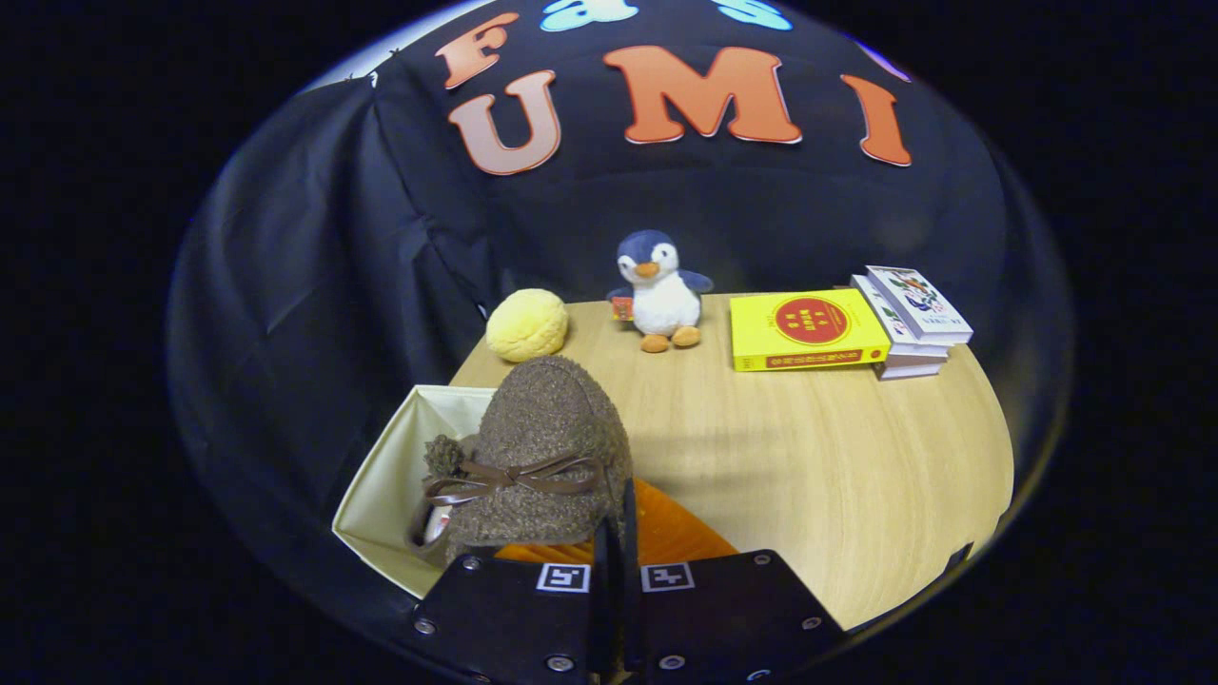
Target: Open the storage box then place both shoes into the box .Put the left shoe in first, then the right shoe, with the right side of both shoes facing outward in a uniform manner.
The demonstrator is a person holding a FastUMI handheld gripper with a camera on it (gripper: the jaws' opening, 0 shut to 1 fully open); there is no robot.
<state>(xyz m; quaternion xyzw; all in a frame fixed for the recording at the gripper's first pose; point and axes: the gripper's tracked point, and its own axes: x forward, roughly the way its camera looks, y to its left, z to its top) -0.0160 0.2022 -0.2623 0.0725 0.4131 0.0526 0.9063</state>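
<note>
brown fuzzy shoe (547, 457) pinched between closed fingers (609, 547) — above open storage box (395, 476)

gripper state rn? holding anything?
Gripper: fingers closed together, pinching the edge of the brown shoe, which is held up over the open box.

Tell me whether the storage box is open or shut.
Open: the storage box shows its pale inner walls, no lid across, as the gripper holds the brown shoe at it.
</note>
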